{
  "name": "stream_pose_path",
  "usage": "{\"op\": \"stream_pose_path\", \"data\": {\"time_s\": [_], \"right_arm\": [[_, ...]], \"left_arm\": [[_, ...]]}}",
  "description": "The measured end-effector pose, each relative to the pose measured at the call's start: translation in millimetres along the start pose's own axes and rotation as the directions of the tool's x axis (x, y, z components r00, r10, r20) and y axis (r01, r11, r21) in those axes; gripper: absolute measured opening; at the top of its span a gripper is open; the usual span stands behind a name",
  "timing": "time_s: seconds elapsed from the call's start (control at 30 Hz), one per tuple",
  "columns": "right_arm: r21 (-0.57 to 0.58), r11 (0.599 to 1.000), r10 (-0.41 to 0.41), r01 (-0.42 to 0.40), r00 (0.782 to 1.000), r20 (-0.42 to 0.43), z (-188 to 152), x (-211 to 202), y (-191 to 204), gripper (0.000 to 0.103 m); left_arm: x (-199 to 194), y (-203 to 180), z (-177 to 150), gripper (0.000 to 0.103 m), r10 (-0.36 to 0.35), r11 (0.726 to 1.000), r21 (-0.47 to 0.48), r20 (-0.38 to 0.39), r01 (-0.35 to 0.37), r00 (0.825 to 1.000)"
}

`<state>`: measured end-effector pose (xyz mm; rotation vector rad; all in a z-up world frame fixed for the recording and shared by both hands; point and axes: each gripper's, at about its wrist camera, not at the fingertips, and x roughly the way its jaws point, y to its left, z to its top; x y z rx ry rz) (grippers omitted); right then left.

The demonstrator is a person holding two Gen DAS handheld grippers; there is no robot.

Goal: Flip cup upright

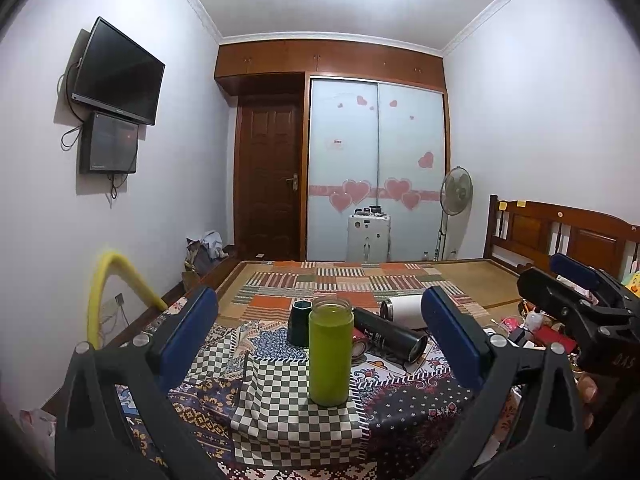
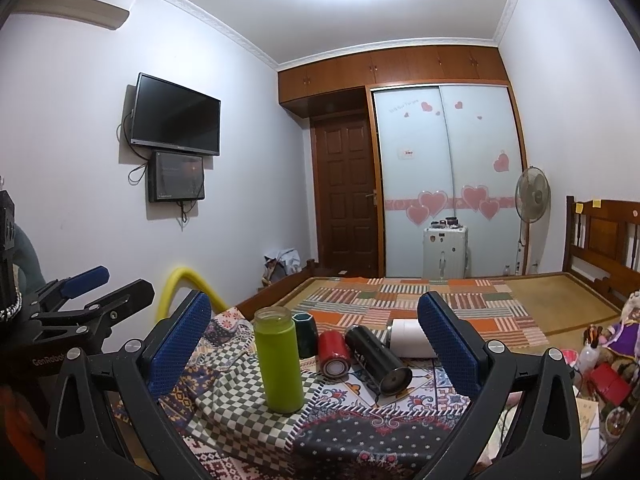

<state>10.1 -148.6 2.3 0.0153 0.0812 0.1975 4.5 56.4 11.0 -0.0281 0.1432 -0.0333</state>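
Note:
A green cup (image 1: 330,354) stands upright on the patterned cloth (image 1: 280,412), open mouth up; it also shows in the right wrist view (image 2: 279,360). Behind it stand a dark hexagonal cup (image 1: 299,322) and, on their sides, a black flask (image 1: 390,334), a red can (image 2: 334,349) and a white cup (image 1: 404,310). My left gripper (image 1: 320,340) is open, its blue pads either side of the green cup but nearer the camera, not touching. My right gripper (image 2: 316,344) is open and empty, with the black flask (image 2: 378,358) ahead of it.
The cloth covers a raised surface on a bed with a patchwork mat (image 1: 344,284). Clutter lies at the right (image 2: 608,372). A yellow foam tube (image 1: 108,280) arches at the left. The right gripper's body (image 1: 580,312) is at the right of the left view.

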Motion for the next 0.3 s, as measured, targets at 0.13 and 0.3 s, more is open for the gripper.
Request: {"op": "stream_pose_path", "data": {"time_s": [0.13,0.3], "right_arm": [[0.001,1.0,0.0,0.0,1.0,-0.002,0.2,0.8,0.4,0.103],[0.004,1.0,0.0,0.0,1.0,-0.005,0.5,1.5,0.1,0.103]], "left_arm": [[0.6,0.6,-1.2,0.103,-0.011,1.0,0.002,-0.006,0.011,1.0],[1.0,0.0,-1.3,0.103,-0.017,1.0,0.002,-0.008,0.017,1.0]]}}
